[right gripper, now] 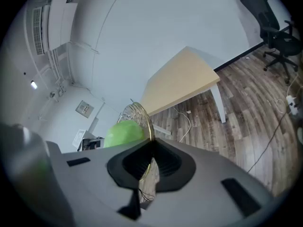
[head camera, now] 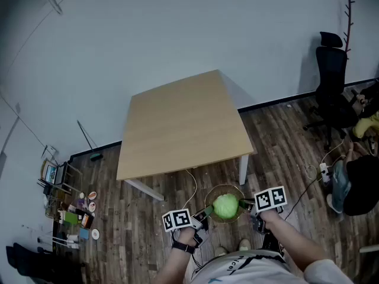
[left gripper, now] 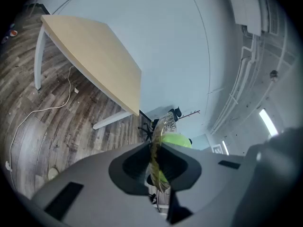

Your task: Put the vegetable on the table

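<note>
Left gripper (head camera: 204, 212) has its jaws closed on the left rim of a round gold-coloured wire bowl (head camera: 215, 189); in the left gripper view the thin rim (left gripper: 158, 131) runs straight down between the two dark pads of the gripper (left gripper: 155, 167). A green leafy vegetable (head camera: 225, 206) sits in the middle of the bowl, filling most of it, and it shows as a bright green lump (left gripper: 177, 140) just behind the rim in that view. Right gripper (head camera: 246, 205) is clamped on the opposite, right rim, and the right gripper view shows the wire edge (right gripper: 137, 115) pinched between the pads of the gripper (right gripper: 149, 164), with the vegetable (right gripper: 124, 132) beside it on the inner side. The bowl hangs between the two grippers above the wooden floor (head camera: 148, 229), close to the person's body and short of the near edge of the table (head camera: 186, 123), near its right front leg. The table's light wood top (left gripper: 94, 56) (right gripper: 182, 79) stands on white legs against the pale wall. A white cable (head camera: 192, 182) trails across the floor from under the near edge toward the bowl. Small coloured items (head camera: 74, 215) lie on the floor by the left wall. At the far right stand a black office chair (head camera: 330, 76) and a thin coat rack (head camera: 348, 22), with a seated person (head camera: 361, 182) at the right edge.
</note>
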{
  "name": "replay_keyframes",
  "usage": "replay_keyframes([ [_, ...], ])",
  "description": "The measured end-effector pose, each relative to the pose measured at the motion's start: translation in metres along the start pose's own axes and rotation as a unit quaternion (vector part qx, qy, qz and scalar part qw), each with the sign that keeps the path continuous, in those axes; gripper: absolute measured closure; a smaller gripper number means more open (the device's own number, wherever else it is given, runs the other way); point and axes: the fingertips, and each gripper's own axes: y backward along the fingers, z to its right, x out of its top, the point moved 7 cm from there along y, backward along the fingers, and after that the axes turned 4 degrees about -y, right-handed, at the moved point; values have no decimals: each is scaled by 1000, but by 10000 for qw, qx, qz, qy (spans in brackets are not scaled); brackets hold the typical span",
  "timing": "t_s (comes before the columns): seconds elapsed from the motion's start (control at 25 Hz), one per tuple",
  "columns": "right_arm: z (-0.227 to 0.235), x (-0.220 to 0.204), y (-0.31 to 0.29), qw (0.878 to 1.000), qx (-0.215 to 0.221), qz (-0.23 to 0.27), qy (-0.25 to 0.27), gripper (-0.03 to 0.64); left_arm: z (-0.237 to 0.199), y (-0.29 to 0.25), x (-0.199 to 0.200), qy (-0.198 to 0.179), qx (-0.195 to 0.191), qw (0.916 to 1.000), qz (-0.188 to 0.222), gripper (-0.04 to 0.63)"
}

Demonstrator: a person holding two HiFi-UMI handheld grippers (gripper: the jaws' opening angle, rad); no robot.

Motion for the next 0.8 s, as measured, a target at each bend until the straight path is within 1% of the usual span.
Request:
replay_keyframes([
  [0.36, 17, 8, 12, 9999, 54, -129, 84, 594, 8, -17, -11, 58, 107, 9999, 70, 543],
  [0.52, 27, 11, 10, 9997, 112, -197, 20, 594, 7, -24, -14, 61, 203, 9998, 63, 543],
  [0.8, 34, 26, -6, 9995, 143, -207, -201, 594, -3, -34, 6, 49, 301, 9995, 7, 545],
])
